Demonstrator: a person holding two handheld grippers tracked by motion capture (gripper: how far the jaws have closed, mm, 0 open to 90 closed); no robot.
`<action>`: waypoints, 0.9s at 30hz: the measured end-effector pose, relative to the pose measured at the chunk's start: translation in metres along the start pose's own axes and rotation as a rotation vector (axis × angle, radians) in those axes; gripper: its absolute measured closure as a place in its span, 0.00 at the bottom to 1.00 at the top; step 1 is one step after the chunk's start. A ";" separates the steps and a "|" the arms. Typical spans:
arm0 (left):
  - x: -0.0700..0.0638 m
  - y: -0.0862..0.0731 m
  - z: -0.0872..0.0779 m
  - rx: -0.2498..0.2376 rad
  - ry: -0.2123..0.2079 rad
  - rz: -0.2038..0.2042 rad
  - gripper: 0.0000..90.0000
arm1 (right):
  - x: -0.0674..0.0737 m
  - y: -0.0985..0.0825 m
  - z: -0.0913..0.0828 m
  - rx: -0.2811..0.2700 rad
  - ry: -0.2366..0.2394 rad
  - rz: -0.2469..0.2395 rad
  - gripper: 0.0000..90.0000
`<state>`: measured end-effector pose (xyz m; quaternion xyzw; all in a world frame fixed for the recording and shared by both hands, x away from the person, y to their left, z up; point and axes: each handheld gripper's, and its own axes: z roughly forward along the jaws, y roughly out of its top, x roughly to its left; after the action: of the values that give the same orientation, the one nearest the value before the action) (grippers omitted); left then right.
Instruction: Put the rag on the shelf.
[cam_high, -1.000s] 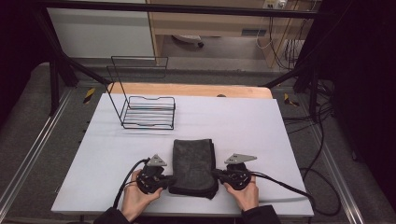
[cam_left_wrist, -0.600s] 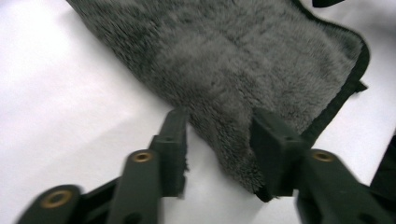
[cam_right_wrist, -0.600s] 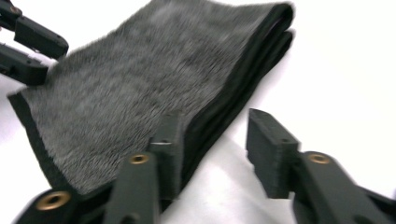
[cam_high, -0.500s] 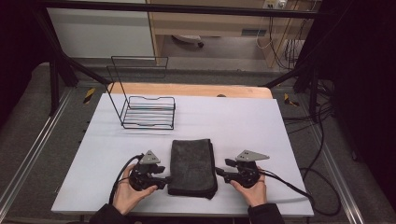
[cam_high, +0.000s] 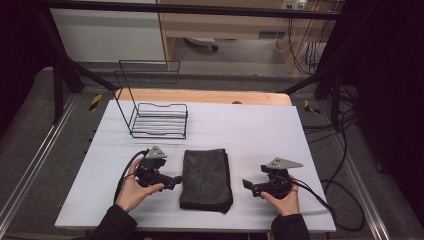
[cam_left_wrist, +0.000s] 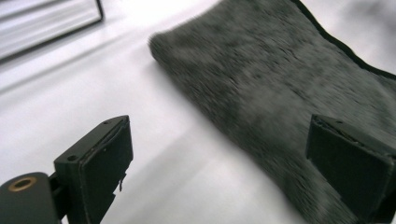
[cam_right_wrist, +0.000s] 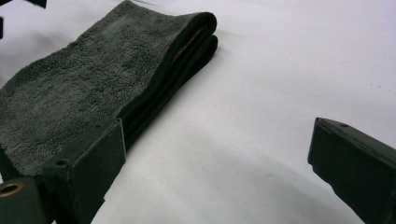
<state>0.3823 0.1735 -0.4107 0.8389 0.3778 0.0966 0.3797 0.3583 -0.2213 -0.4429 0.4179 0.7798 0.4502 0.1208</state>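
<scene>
A dark grey folded towel (cam_high: 206, 177) lies flat on the white table (cam_high: 260, 130), near its front edge. My left gripper (cam_high: 176, 181) sits just left of the towel, pointing at its side; its jaws have just been opening and stand open with nothing pressed between them. In the left gripper view (cam_left_wrist: 222, 135) the towel (cam_left_wrist: 280, 70) lies just ahead. My right gripper (cam_high: 247, 185) rests a short way right of the towel, its jaws also just opened and holding nothing. The right gripper view (cam_right_wrist: 217, 140) shows the towel's folded edge (cam_right_wrist: 93, 79) to the left.
A black wire rack (cam_high: 160, 120) stands at the back left of the table, behind the left gripper. A wooden board (cam_high: 200, 96) runs along the far edge. Cables (cam_high: 325, 200) trail off the right side. Bare table lies between the towel and the rack.
Both grippers were shut at the towel's sides; they have opened and drawn outward, left to the left, right to the right. The towel stays flat in place.
</scene>
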 end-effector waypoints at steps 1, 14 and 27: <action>0.001 0.002 0.001 -0.006 0.010 -0.008 0.08 | -0.001 0.000 0.000 -0.002 0.001 0.002 0.04; 0.028 0.033 0.031 -0.032 0.075 -0.099 0.15 | 0.001 -0.003 -0.001 0.034 -0.008 -0.004 0.02; 0.037 0.043 0.067 0.015 0.064 -0.160 0.46 | 0.001 -0.003 -0.001 0.032 -0.011 -0.002 0.02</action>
<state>0.4625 0.1438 -0.4307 0.8052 0.4565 0.0899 0.3677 0.3551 -0.2222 -0.4446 0.4216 0.7865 0.4353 0.1187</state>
